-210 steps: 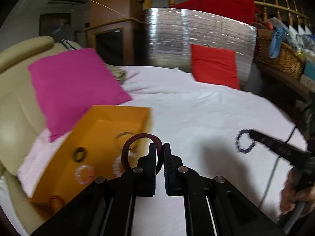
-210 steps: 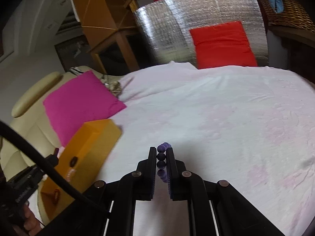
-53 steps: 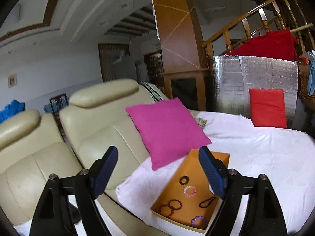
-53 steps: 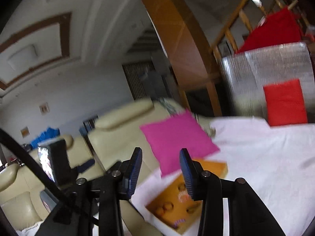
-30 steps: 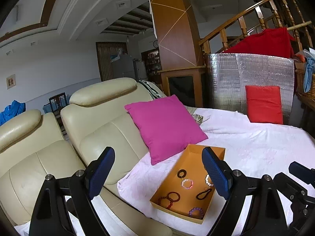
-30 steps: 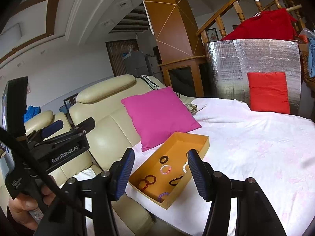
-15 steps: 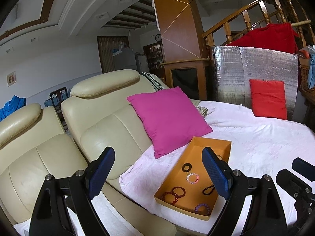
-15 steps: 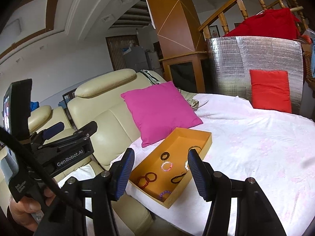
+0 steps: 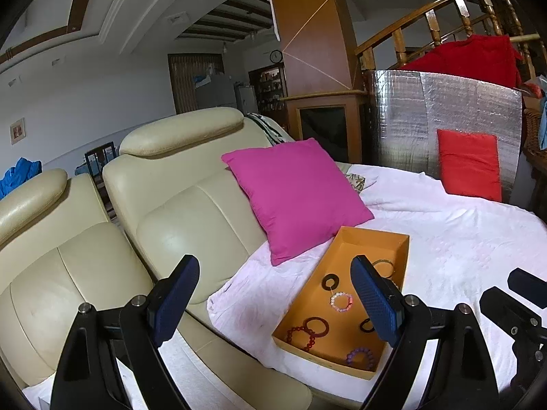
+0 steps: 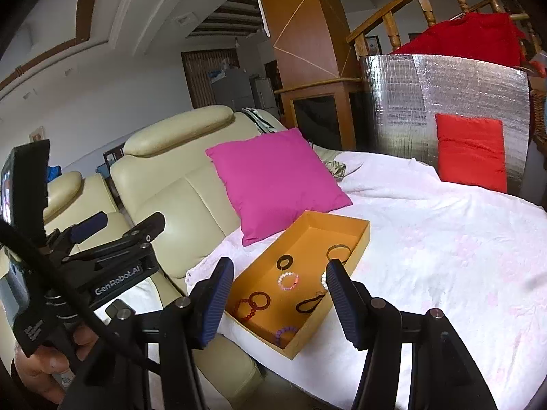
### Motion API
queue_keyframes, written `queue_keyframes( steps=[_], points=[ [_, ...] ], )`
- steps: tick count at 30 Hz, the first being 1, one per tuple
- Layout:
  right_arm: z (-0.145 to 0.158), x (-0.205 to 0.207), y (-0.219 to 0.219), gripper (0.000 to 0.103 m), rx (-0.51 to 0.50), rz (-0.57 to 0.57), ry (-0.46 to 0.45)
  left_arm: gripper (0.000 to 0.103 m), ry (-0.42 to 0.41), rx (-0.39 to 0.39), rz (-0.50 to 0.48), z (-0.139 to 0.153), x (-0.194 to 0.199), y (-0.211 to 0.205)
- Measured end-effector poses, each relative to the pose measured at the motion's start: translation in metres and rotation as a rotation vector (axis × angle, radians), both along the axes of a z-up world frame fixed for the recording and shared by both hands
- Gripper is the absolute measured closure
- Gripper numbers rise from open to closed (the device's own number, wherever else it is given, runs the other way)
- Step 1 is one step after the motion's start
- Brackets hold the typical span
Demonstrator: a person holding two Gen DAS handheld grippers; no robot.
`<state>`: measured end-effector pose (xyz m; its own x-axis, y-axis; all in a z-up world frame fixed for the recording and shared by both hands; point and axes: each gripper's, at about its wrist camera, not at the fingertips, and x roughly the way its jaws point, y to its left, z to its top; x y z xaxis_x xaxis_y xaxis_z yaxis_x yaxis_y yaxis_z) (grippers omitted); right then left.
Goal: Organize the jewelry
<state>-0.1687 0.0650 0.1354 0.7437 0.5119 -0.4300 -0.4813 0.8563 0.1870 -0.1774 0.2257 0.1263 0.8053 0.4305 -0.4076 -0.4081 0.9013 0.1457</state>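
Both held wide apart, nothing gripped: left hand-held gripper (image 9: 275,302) & right hand-held gripper (image 10: 279,302). Bracelets (image 10: 289,281) are seen inside orange box (image 10: 360,237), set on white sheet (image 10: 444,239) beside pink cushion (image 10: 273,177).

Seven seconds ago both grippers were clamped on bracelets low over the bed: the left gripper (image 9: 275,302) on a dark red bangle at the box (image 9: 403,249), the right gripper (image 10: 278,302) on a purple bracelet (image 10: 285,333). Now both are spread wide, empty, and raised well back from the box. The purple bracelet lies at the box's near end, the bangle (image 9: 316,325) beside red beads (image 9: 301,338).
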Motion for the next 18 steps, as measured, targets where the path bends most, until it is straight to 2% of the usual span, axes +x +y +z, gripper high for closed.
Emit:
queue_keyframes(
  steps=[18],
  points=[
    [-0.025,0.030,0.039,0.043,-0.063,0.018,0.048,0.013,0.039,-0.057,0.021,-0.034,0.029,0.040]
  ],
)
